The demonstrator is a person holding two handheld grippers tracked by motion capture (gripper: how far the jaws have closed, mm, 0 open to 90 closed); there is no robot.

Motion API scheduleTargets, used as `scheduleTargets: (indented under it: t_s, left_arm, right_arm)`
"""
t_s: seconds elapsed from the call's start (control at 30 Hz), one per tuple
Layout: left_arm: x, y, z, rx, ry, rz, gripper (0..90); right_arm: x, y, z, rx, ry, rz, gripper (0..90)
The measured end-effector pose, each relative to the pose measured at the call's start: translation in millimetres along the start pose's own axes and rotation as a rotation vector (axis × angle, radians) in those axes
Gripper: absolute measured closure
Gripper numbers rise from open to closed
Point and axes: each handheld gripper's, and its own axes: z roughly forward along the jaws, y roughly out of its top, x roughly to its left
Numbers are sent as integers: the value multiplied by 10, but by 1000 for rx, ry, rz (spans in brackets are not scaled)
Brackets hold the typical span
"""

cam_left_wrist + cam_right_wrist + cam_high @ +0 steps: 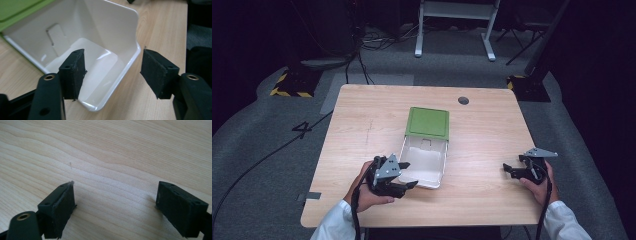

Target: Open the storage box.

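Note:
A white box (424, 160) lies open in the middle of the table, with its green lid (428, 122) folded back flat behind it. My left gripper (408, 178) is open at the box's near left corner. In the left gripper view the box's corner wall (130, 57) stands between the open jaws, one jaw over the white inside (95, 62) and the other outside over the wood. My right gripper (512, 167) rests open on the table at the right, well apart from the box. In the right gripper view its fingertips (63, 202) frame bare wood.
The wooden table (362, 130) has a round grey cable hole (463, 100) near its far edge. Beyond it are a grey floor, white desk legs (418, 35) and cables. The front edge of the table lies close under both hands.

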Motion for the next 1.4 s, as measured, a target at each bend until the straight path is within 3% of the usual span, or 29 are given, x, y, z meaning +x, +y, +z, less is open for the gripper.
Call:
scheduleTargets:
  t_s: [0.3, 0.5, 0.73, 1.1, 1.27, 1.4]
  left_arm:
    - [87, -99, -263, -32, 137, -42, 221]
    - [159, -263, -339, 30, 201, -57, 173]
    - [269, -544, -280, 142, 258, -71, 164]
    - [421, -787, -223, 183, 293, -98, 165]
    - [491, -898, -229, 190, 292, -128, 167]
    - [564, -998, -252, 190, 281, -176, 166]
  right_arm:
    - [0, 0, 0, 0, 0, 0, 156]
    - [0, 0, 0, 0, 0, 0, 156]
    - [2, -4, -5, 1, 5, -4, 156]
    - [3, -7, -7, 0, 7, -8, 156]
    - [4, -9, -9, 0, 8, -9, 156]
    - [3, -9, -9, 0, 8, -9, 156]
